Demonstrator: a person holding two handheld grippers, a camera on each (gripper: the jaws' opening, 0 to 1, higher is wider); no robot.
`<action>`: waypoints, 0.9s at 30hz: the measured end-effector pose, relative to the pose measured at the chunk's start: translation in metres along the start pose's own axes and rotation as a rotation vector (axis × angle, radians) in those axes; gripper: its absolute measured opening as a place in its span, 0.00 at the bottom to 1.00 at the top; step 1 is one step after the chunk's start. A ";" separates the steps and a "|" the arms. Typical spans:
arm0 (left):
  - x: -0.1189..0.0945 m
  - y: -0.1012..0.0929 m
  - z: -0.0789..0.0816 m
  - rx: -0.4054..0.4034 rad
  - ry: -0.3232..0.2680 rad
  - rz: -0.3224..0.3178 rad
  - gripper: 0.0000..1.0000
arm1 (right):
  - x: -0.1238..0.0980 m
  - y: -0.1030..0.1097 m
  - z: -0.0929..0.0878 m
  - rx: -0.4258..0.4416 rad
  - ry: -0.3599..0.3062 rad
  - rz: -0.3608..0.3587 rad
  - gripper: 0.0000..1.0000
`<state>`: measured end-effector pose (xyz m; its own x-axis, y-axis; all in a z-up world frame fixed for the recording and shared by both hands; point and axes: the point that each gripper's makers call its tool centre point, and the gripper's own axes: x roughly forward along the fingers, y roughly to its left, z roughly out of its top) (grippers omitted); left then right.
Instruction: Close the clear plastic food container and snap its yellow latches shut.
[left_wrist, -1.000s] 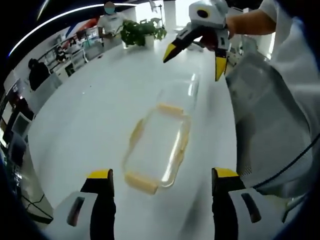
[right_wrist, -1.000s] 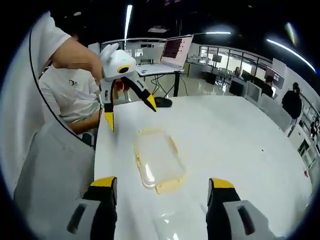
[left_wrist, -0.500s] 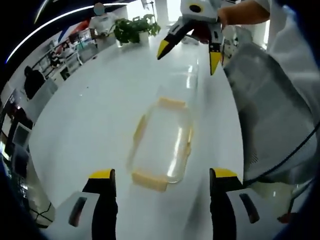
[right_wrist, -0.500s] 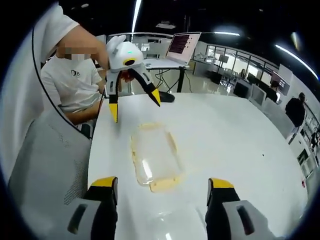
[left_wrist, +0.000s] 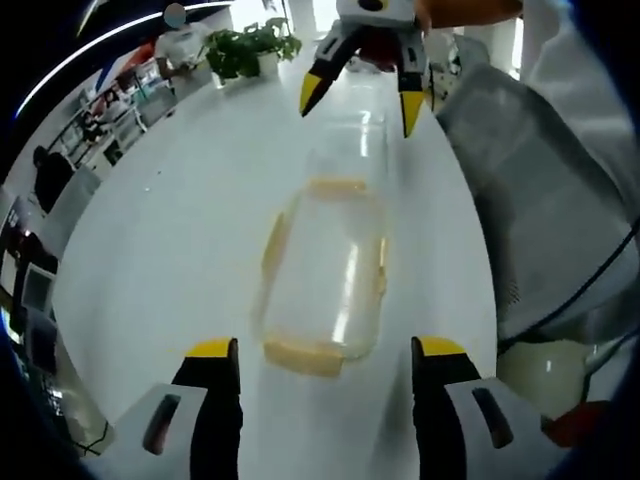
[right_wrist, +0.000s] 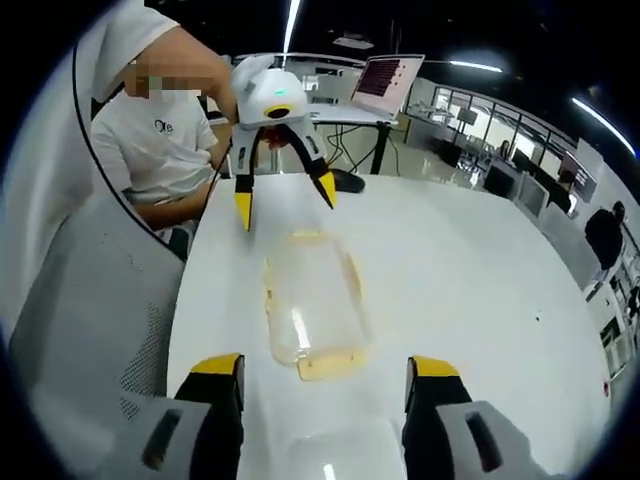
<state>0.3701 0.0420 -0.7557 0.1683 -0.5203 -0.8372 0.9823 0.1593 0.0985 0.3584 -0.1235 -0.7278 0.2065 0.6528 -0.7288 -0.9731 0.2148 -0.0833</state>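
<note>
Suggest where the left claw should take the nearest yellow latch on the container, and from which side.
Grip the near end latch across its long outer edge, coming in from the end of the clear container that faces the left claw. The latch looks splayed outward, flat on the white table, so its free edge is exposed there. Both claws are open.

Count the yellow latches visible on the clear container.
4 on the container: near-end latch, far-end latch, left long-side latch, right long-side latch, only faintly visible.
</note>
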 end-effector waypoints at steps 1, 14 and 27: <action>0.001 0.001 -0.001 0.000 0.006 0.002 0.69 | 0.002 0.000 -0.001 0.000 0.004 0.000 0.65; 0.010 0.005 -0.015 0.043 0.058 -0.027 0.66 | 0.017 -0.006 -0.010 -0.033 0.048 0.005 0.57; 0.020 0.011 -0.022 0.044 0.077 -0.055 0.57 | 0.030 -0.005 -0.008 -0.038 0.040 0.051 0.54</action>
<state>0.3823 0.0523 -0.7830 0.1093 -0.4605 -0.8809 0.9928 0.0946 0.0737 0.3681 -0.1109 -0.7543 0.1533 0.6326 -0.7592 -0.9856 0.1538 -0.0709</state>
